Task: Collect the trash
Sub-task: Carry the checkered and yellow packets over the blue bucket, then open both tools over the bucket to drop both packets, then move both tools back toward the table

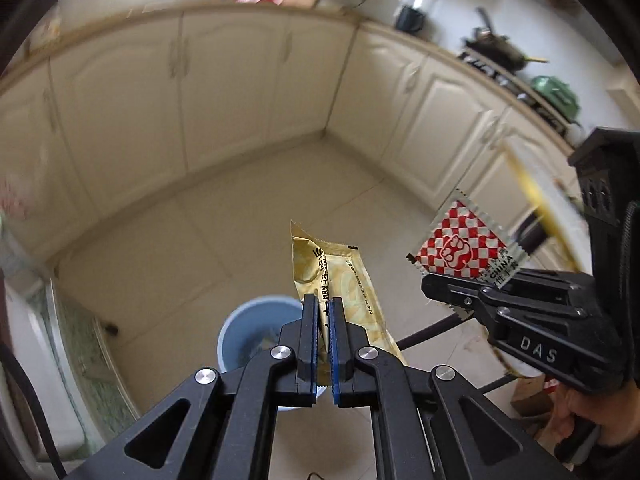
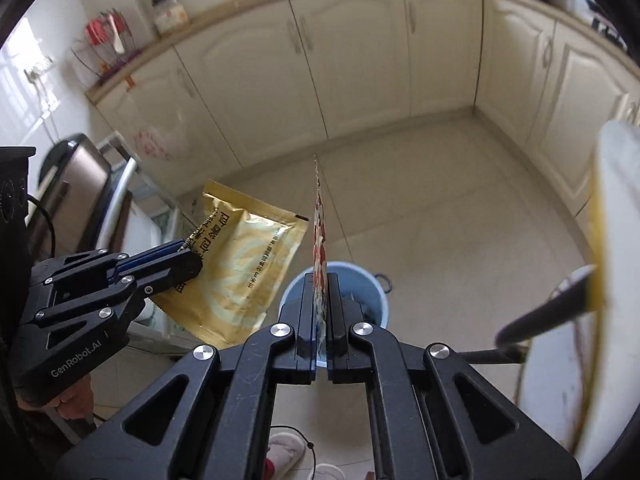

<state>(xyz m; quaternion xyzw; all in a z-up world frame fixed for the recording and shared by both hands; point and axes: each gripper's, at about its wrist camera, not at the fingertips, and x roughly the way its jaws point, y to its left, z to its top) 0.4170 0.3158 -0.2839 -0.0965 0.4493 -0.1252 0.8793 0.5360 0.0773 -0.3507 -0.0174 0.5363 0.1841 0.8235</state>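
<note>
Two light, crinkly sachets: left gripper pinches gold wrapper, right gripper checkered packet; edge grips suit above blue bin.

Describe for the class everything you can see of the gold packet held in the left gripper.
The gold packet is a flat, shiny foil sachet, roughly rectangular, with dark printed characters, pale swirls and a zigzag-cut end. It looks creased and flattened, so probably empty. The left gripper is shut on one edge of it, holding it in the air above the tiled floor, near and above the blue bucket. Nothing else touches it; the red-and-white checked packet in the right gripper hangs apart beside it.
</note>
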